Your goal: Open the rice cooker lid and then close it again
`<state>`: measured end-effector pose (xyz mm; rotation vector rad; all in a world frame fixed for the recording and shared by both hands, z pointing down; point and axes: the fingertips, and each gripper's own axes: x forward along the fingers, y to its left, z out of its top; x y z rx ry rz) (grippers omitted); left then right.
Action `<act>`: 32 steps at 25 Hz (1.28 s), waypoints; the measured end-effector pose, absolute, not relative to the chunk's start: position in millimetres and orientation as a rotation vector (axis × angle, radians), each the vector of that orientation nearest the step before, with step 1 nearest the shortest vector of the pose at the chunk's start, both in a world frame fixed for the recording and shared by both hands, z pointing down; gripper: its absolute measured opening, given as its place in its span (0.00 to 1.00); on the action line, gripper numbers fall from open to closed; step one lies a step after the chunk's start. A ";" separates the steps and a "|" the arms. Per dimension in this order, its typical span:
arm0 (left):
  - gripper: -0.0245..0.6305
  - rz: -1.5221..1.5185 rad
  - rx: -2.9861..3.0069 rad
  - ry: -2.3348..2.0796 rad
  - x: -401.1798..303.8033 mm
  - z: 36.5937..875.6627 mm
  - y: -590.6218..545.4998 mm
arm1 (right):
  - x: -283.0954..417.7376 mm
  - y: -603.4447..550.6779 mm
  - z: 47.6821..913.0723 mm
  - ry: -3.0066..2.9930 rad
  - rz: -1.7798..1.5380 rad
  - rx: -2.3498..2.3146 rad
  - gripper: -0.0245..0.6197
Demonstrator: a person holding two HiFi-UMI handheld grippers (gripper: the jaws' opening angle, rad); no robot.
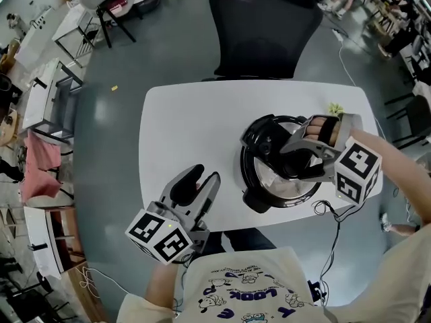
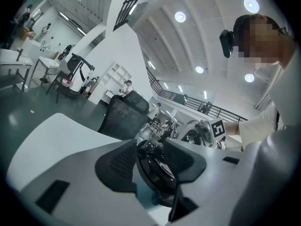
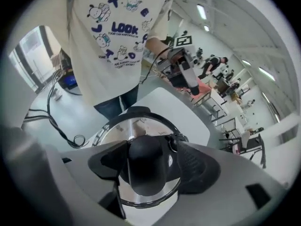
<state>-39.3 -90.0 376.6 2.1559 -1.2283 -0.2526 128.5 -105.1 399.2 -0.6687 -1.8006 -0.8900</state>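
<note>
On the surface's [image 1: 188, 123] right side stands the rice cooker [image 1: 258, 202]; the right gripper [image 1: 300, 155] jaws gape around the knob [image 3: 146, 166] on its lid [image 3: 113, 136], unclamped. That lid looks rigid and slick, so the knob is the place to hold. The left gripper [image 1: 196, 184] gapes empty.

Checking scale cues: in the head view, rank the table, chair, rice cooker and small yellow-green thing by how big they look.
1. table, largest.
2. chair, only slightly ahead of the next.
3. rice cooker; the chair sits farther from the camera, so this pair is unsure.
4. small yellow-green thing, clearly smallest.
</note>
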 end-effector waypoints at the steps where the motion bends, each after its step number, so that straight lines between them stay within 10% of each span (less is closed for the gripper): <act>1: 0.32 -0.250 2.161 -1.243 -40.9 374.4 -94.1 | 127.7 -106.5 394.3 -1.853 -0.846 -0.625 0.58; 19: 0.11 -0.059 2.321 -1.586 -48.7 315.2 -125.2 | 134.8 -157.1 258.5 -2.898 0.001 0.965 0.09; 32: 0.06 -0.006 2.399 -1.781 -30.5 273.3 -116.2 | 185.7 -126.4 241.1 -2.625 -0.070 1.729 0.06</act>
